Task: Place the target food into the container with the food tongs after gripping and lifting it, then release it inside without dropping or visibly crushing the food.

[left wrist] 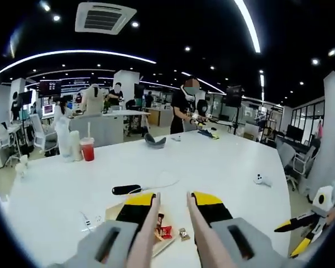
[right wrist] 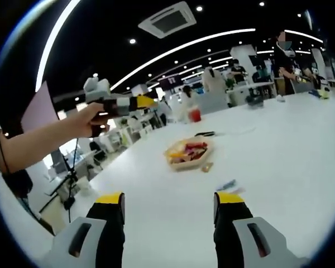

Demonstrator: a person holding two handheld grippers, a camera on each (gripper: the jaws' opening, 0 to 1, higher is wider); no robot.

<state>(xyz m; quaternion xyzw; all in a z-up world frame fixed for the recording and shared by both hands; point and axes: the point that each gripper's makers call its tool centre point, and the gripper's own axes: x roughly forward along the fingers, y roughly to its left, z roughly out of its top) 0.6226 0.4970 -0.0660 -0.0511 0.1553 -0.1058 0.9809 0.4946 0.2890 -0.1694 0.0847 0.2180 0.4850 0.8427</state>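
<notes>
Left gripper (left wrist: pixel 173 215): I am hovering it, jaws parted, gripping nothing, above the wooden tray (right wrist: pixel 188 152) of wrapped snacks (right wrist: pixel 191 148); their long axes I cannot tell. Right gripper (right wrist: pixel 168 215): I am holding it agape over the white table (right wrist: pixel 279 151).

A shallow wooden tray (right wrist: pixel 187 153) sits on a white table (right wrist: pixel 279 162), holding a heap of small wrapped snacks (right wrist: pixel 190 149) in red and yellow. One small wrapped piece (right wrist: pixel 207 166) lies on the table just beside the tray's edge.
</notes>
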